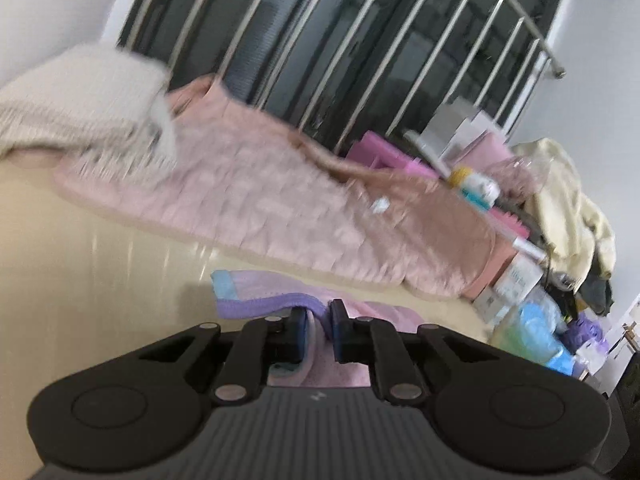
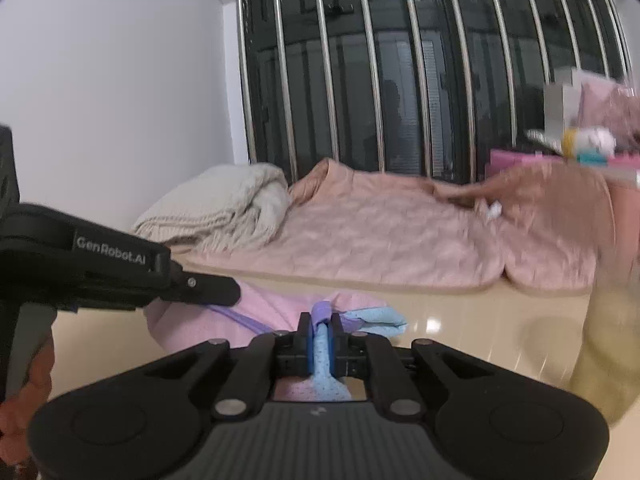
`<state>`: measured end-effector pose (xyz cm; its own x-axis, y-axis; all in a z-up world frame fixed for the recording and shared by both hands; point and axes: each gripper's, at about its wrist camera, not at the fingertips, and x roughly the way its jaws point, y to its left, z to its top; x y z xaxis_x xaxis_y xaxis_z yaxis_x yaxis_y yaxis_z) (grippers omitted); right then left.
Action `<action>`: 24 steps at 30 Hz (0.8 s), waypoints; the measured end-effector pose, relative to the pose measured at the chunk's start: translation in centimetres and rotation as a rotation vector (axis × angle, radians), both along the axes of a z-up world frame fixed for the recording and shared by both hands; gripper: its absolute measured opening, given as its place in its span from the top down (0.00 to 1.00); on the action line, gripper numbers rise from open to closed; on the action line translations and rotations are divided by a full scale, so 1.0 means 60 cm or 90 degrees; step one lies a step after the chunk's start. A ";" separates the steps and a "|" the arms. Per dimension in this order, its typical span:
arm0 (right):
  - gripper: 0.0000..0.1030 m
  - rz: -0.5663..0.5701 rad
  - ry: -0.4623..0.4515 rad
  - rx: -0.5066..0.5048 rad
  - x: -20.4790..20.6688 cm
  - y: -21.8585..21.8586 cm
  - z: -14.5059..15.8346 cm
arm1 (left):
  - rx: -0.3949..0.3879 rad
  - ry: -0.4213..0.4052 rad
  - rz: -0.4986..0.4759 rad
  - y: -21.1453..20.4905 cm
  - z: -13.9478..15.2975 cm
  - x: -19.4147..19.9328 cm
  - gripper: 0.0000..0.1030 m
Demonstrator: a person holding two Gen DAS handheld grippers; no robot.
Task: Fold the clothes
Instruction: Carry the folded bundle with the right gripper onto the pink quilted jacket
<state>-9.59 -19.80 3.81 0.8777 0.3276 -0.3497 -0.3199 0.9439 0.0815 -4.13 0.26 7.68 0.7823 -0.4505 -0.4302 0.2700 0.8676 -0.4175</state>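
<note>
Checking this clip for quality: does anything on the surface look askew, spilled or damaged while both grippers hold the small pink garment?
Nothing looks spilled or damaged. Both grippers, left and right, pinch the small pink garment. The pink quilted jacket lies rumpled, the beige knit bunched, and boxes and bags are piled alongside.

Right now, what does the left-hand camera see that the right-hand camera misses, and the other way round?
Only the left wrist view shows the cream jacket heaped over clutter at the far right, plus boxes and blue bags.

Only the right wrist view shows the left gripper from the side, with the hand holding it.

Both show the small pink garment pinched in fingers, the pink quilted coat, the beige knit and the barred window.
</note>
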 end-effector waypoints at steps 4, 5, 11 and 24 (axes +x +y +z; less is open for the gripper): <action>0.94 -0.009 -0.031 0.002 0.046 -0.003 0.053 | -0.012 -0.030 -0.004 -0.006 0.053 0.061 0.89; 0.94 -0.013 -0.039 0.002 0.062 -0.003 0.068 | -0.015 -0.037 -0.005 -0.007 0.067 0.076 0.93; 0.94 -0.047 -0.105 0.020 0.162 -0.006 0.158 | -0.016 -0.096 -0.010 -0.021 0.151 0.183 0.95; 0.94 -0.079 -0.067 0.003 0.468 0.002 0.096 | 0.076 -0.045 -0.005 -0.053 0.034 0.465 0.95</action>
<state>18.50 -19.66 9.56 0.9433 0.2162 -0.2519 -0.2082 0.9763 0.0585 23.75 -2.92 9.72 0.8094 -0.4058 -0.4245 0.3025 0.9077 -0.2909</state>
